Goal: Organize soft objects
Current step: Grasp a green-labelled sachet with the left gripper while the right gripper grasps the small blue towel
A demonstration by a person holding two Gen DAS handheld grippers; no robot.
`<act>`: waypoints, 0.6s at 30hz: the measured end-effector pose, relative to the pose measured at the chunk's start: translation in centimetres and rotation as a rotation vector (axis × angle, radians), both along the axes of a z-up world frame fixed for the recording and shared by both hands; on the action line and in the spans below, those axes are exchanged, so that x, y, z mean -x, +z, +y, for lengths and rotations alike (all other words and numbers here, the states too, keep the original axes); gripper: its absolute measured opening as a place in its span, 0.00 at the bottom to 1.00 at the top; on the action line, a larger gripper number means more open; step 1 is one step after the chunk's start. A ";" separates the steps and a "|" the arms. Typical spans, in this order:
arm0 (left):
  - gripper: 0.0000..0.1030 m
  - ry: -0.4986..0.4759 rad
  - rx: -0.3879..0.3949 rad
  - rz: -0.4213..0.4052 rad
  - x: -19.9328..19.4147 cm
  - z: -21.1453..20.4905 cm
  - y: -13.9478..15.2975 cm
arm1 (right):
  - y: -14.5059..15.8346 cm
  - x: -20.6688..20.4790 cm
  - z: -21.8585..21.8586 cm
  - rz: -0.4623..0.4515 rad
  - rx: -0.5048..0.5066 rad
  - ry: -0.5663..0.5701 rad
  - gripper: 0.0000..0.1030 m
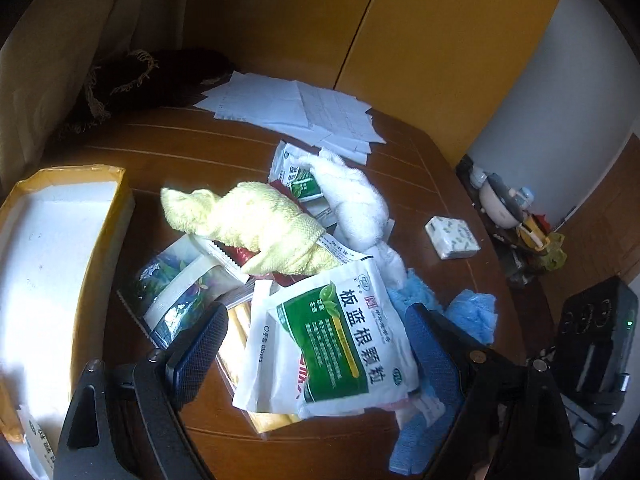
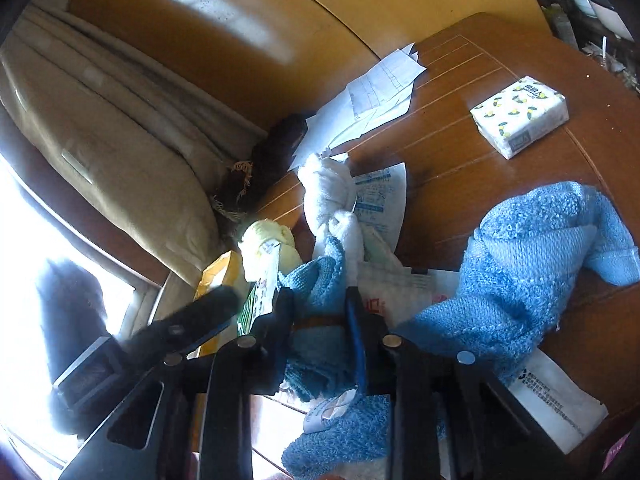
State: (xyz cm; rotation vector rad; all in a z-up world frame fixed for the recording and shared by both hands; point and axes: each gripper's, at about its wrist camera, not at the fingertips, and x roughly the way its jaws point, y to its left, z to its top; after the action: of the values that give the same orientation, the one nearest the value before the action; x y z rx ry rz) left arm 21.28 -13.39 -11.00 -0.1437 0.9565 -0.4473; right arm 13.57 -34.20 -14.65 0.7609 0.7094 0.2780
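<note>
A pile of soft things and packets lies on the brown wooden table (image 1: 200, 148). A yellow towel (image 1: 256, 224) rests on top of it, with a white towel (image 1: 352, 200) behind it and a blue towel (image 2: 520, 264) at the right. My left gripper (image 1: 316, 344) hangs open over the pile, its fingers standing either side of a white and green sachet (image 1: 340, 336) without pressing on it. My right gripper (image 2: 320, 304) is shut on a fold of the blue towel, whose other end trails off to the right.
An open box with a yellow rim (image 1: 100, 216) stands at the left. Loose papers (image 1: 300, 112) and a dark fringed cloth (image 1: 140, 76) lie at the back. A tissue pack (image 2: 520, 116) sits apart at the right. Cabinet doors (image 1: 400, 40) stand behind, with curtains at the left.
</note>
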 end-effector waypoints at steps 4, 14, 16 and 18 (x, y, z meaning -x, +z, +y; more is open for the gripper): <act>0.86 -0.001 0.059 0.066 -0.1 -0.2 -1.3 | -0.2 0.4 -0.6 -0.009 -0.033 -0.027 0.23; 0.68 -0.012 0.014 0.028 3.9 1.4 -1.3 | 0.0 0.5 -0.8 -0.022 -0.035 -0.047 0.23; 0.73 -0.017 0.032 0.033 4.7 2.3 -1.0 | 0.0 0.6 -0.8 -0.026 -0.036 -0.048 0.23; 0.80 -0.014 0.034 0.046 5.5 3.1 -1.2 | 0.1 0.6 -0.8 -0.034 -0.039 -0.044 0.23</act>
State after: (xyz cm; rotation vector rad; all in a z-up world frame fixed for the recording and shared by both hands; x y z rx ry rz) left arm 15.77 -10.32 -12.15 -0.1781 0.9956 -0.4752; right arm 12.95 -34.97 -14.60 0.8059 0.6561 0.2649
